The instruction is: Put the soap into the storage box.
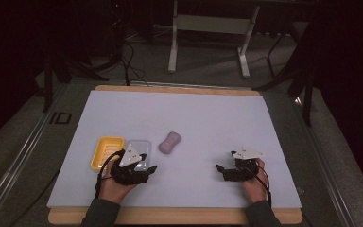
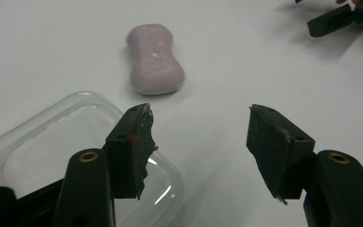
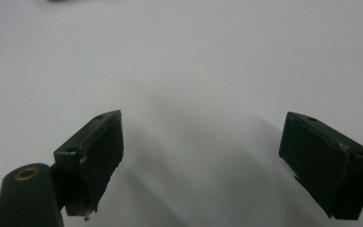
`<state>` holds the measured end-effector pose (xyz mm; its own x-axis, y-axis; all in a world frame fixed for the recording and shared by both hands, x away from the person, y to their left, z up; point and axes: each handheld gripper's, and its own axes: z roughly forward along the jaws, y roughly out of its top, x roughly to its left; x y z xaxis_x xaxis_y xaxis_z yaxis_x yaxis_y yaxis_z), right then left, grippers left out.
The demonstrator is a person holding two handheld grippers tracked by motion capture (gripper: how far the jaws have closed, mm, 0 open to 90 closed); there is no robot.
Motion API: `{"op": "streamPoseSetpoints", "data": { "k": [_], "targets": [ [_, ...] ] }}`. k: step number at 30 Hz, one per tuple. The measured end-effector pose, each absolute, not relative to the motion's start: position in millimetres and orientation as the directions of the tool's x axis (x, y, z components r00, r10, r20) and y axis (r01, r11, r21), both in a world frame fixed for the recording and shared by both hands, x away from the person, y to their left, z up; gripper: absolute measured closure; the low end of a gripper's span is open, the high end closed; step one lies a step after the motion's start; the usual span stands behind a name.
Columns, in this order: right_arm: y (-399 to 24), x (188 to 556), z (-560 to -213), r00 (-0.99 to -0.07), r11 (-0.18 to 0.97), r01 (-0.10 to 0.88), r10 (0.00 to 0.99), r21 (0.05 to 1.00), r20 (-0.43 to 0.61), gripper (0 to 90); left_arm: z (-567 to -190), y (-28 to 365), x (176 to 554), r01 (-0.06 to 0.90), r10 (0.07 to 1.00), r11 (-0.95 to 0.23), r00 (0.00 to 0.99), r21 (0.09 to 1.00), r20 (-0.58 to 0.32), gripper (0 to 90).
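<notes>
A pale purple bar of soap lies near the middle of the white mat; the left gripper view has the soap a short way ahead of the jaws. A clear plastic lid lies next to a yellow soap dish at the left. My left gripper hovers at the clear lid's near right corner, open, with only mat between its fingertips. My right gripper rests low at the right, open over bare mat, nothing between its jaws.
The white mat covers a wooden table top with its edge along the front. Beyond the table stand a metal frame and cables on a dark floor. The other gripper's black jaw shows at the top right of the left gripper view.
</notes>
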<state>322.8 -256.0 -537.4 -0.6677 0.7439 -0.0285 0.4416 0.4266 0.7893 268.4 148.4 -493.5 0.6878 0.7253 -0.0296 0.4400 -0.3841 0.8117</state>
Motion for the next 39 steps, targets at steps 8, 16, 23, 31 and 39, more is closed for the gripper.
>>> {"op": "streamPoseSetpoints", "data": {
  "k": [8, 16, 23, 31, 39],
  "targets": [
    [-259, 318, -536, -0.648, 0.389, 0.419, 0.761, 0.820, -0.030, 14.2, -491, 154, 272, 0.473, 0.730, -0.380, 0.681, 0.795, -0.056, 40.6],
    [-261, 317, -536, -0.659, 0.382, 0.396, 0.752, 0.835, -0.031, 15.8, -481, 159, 284, 0.494, 0.745, -0.377, 0.664, 0.783, -0.060, 40.3],
    [-262, 315, -536, -0.665, 0.373, 0.387, 0.746, 0.843, -0.025, 15.8, -470, 153, 294, 0.491, 0.739, -0.399, 0.672, 0.775, -0.045, 42.1],
    [-261, 315, -536, -0.677, 0.383, 0.379, 0.736, 0.842, -0.030, 15.8, -466, 139, 306, 0.486, 0.727, -0.406, 0.685, 0.774, -0.049, 40.9],
    [-260, 315, -536, -0.685, 0.400, 0.378, 0.728, 0.835, -0.038, 15.8, -459, 130, 317, 0.493, 0.722, -0.415, 0.690, 0.765, -0.052, 40.1]
  ]
}}
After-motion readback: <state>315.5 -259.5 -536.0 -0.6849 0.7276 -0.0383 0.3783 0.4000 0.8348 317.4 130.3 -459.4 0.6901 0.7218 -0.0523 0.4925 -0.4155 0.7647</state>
